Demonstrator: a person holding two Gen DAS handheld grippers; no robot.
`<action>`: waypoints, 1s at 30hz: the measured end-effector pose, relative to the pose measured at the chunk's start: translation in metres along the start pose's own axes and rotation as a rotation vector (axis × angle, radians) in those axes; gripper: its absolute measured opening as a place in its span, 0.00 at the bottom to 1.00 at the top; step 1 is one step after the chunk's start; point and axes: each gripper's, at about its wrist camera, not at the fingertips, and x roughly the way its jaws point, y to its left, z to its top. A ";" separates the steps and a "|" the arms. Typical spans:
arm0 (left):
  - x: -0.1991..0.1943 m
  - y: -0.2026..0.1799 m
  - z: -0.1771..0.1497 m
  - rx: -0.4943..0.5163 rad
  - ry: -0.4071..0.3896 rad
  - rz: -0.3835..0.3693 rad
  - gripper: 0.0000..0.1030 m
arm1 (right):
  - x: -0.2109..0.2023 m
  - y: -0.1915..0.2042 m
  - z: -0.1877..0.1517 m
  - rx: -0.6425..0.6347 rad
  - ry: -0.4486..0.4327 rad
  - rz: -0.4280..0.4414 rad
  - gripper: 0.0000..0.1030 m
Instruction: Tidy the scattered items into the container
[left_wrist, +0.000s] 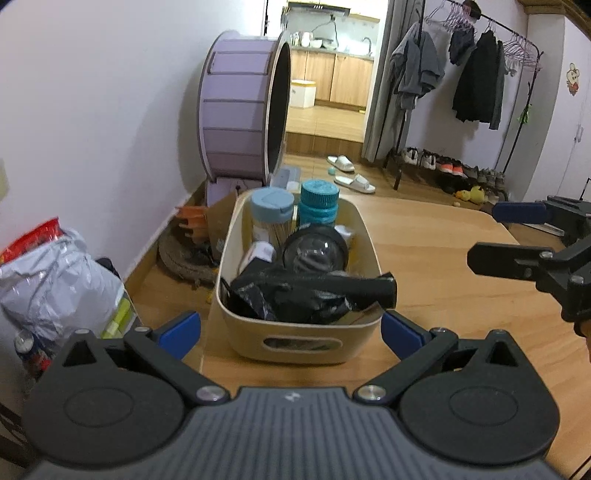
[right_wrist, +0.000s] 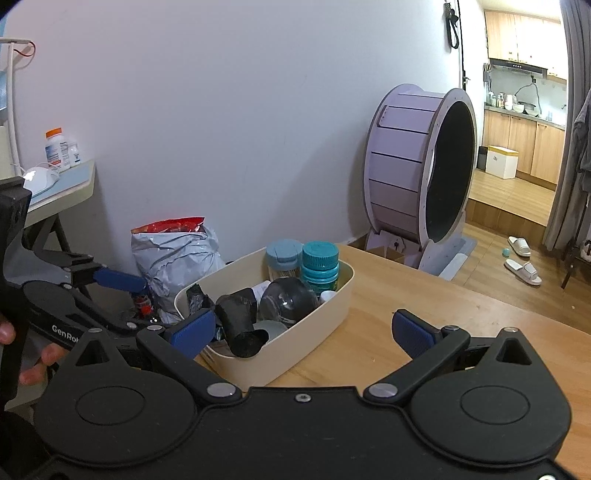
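Left gripper (left_wrist: 291, 328) stands fully spread and empty, its blue pads flanking the near end of the cream bin (left_wrist: 295, 343) without touching. Right gripper (right_wrist: 303, 332) is likewise wide and empty, with the bin at its 11 o'clock. The bin holds a black roll (left_wrist: 354, 290), a dark ball (left_wrist: 316, 253) and, at 12 o'clock, two capped jars (left_wrist: 317, 203). The visible table (left_wrist: 443, 266) carries nothing loose; the tidying appears complete.

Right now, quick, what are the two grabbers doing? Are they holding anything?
Left gripper: jaws wide open, holding nothing; the cream bin sits just ahead of it.
Right gripper: jaws wide open, holding nothing.
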 end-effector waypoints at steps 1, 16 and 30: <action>0.001 0.002 0.000 -0.011 0.011 -0.013 1.00 | 0.000 0.001 0.000 -0.001 0.000 0.000 1.00; 0.000 0.003 -0.002 0.018 0.034 0.018 1.00 | 0.010 0.012 -0.001 -0.020 0.037 0.013 1.00; 0.000 0.004 -0.002 0.018 0.037 0.014 1.00 | 0.013 0.016 -0.003 -0.041 0.069 0.010 1.00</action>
